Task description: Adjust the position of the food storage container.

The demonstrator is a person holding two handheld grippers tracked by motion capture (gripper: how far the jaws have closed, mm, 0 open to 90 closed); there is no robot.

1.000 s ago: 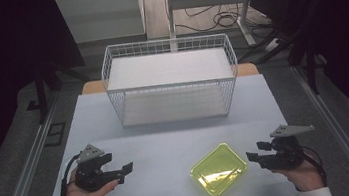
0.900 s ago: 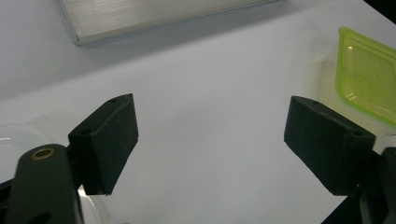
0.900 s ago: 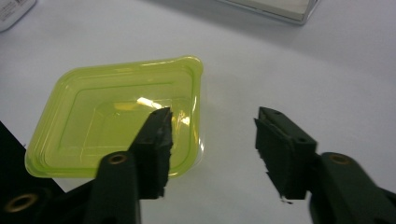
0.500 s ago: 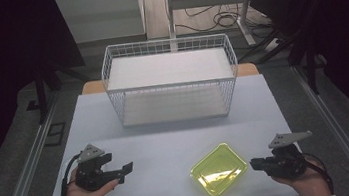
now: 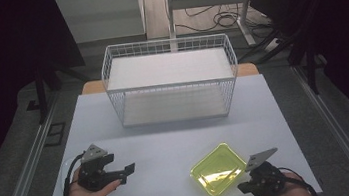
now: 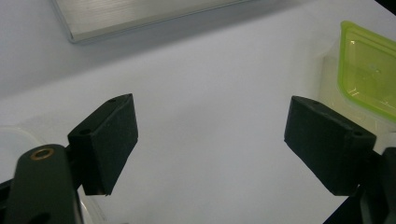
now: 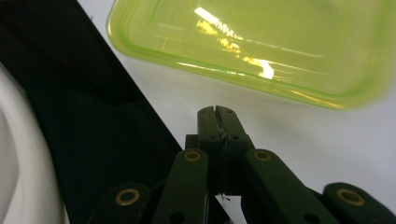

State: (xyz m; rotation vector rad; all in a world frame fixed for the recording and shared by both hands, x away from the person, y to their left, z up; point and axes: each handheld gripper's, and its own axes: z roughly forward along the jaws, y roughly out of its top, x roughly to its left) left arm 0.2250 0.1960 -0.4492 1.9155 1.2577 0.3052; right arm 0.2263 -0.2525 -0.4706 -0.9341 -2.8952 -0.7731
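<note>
The yellow-green plastic container (image 5: pixel 218 168) sits open side up on the white tabletop (image 5: pixel 178 143), near its front edge and toward the right, well short of the wire basket (image 5: pixel 170 81) at the far side. The right hand-held gripper (image 5: pixel 246 187) lies low just beside the container's near right corner. Its jaws have just been closing and now meet pad to pad with nothing between them, as the right gripper view shows, with the container's rim (image 7: pixel 243 70) just ahead of the tips. The left hand-held gripper (image 5: pixel 130 169) rests on the tabletop well to the left, its jaws spread wide and empty; the left gripper view has the container (image 6: pixel 369 70) off to one side.

The container looks light, thin-walled and glossy, so it is likely to slide or tip if nudged on the smooth surface rather than stay put. It seems stiff enough along the rim but may flex in the side walls. The best hold is probably across the raised rim at a corner or a short side, one pad inside and one outside. Shut jaws would have to open first.
</note>
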